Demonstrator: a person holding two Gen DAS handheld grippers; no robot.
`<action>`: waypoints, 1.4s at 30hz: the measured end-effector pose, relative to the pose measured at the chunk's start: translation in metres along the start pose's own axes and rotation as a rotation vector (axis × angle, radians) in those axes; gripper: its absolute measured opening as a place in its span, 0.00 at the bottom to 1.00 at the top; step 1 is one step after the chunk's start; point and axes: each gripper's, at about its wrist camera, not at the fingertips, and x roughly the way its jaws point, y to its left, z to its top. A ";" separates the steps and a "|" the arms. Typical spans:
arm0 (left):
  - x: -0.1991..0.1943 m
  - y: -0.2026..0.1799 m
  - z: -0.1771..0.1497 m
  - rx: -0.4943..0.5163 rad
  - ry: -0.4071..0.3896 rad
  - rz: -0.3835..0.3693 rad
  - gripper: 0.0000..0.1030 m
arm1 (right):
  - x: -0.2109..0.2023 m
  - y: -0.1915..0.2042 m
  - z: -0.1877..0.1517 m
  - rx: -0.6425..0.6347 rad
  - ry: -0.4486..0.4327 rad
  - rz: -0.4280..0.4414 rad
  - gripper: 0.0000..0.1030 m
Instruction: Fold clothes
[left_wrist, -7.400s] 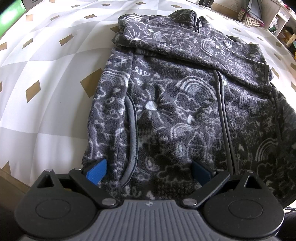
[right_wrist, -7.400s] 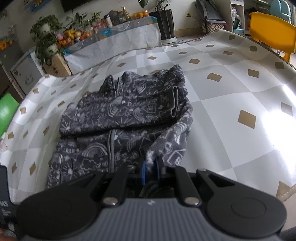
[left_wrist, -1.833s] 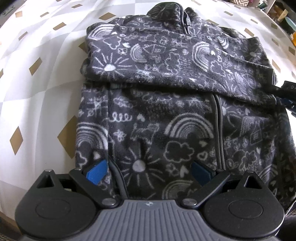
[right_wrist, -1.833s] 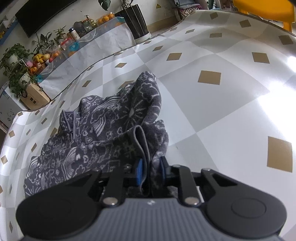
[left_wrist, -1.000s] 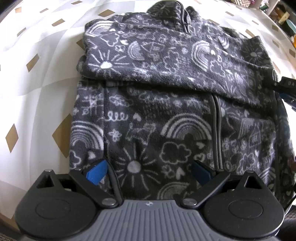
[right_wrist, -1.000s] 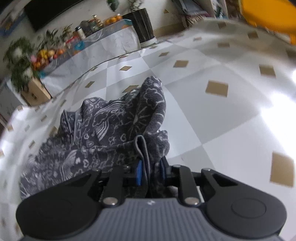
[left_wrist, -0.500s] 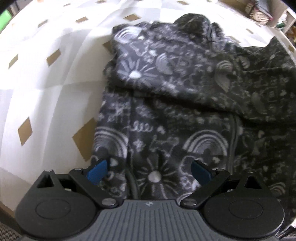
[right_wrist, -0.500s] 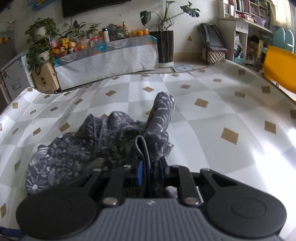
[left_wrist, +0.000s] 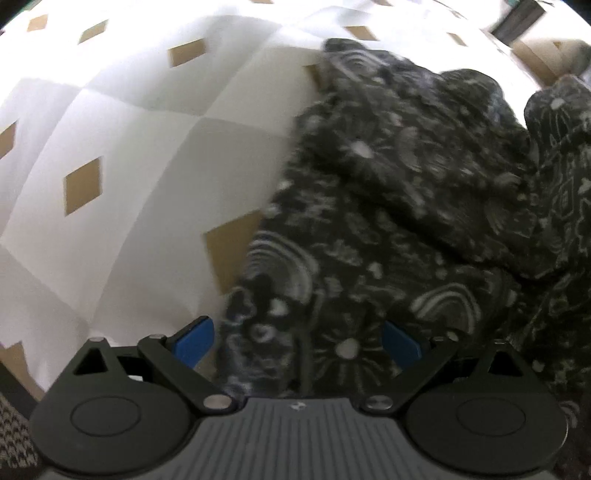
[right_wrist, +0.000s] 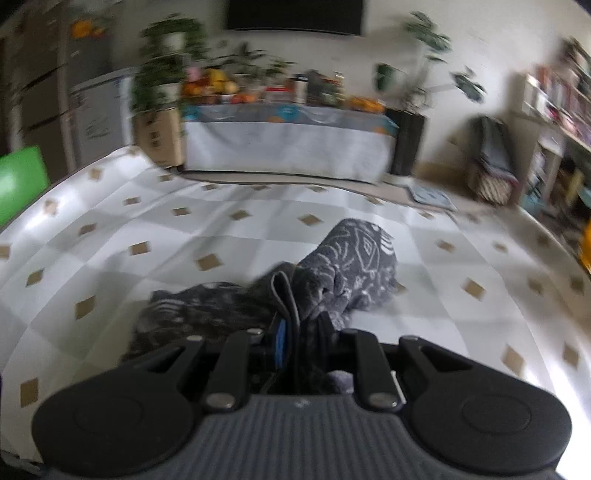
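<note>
A dark fleece jacket (left_wrist: 388, 221) with white doodle print lies on a white-and-grey checked table cover (left_wrist: 129, 147). My left gripper (left_wrist: 297, 341) hovers open over the jacket's near left edge, its blue pads (left_wrist: 194, 339) apart with fabric below them. In the right wrist view my right gripper (right_wrist: 301, 334) is shut on a raised edge of the jacket (right_wrist: 347, 262), whose piped hem stands up between the pads. The lifted part bunches upward while the rest lies low to the left.
Beyond the table's far edge stand a cloth-covered sideboard (right_wrist: 284, 147) with plants and fruit, a black planter (right_wrist: 408, 144), a fridge (right_wrist: 85, 114), shelves (right_wrist: 561, 122) on the right and a green panel (right_wrist: 20, 181) at the left.
My right gripper has lifted the jacket edge up and rolled, so the room now shows level ahead. The left gripper has slid left, and more bare cover shows beside the jacket.
</note>
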 end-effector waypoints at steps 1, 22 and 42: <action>0.001 0.004 0.000 -0.021 0.006 0.006 0.94 | 0.002 0.010 0.002 -0.022 0.000 0.016 0.15; 0.007 0.018 -0.016 -0.143 0.004 0.024 0.97 | 0.042 0.105 0.017 -0.167 0.099 0.341 0.15; 0.009 0.022 -0.034 -0.238 -0.019 0.025 0.99 | 0.054 0.119 0.033 -0.117 0.210 0.610 0.41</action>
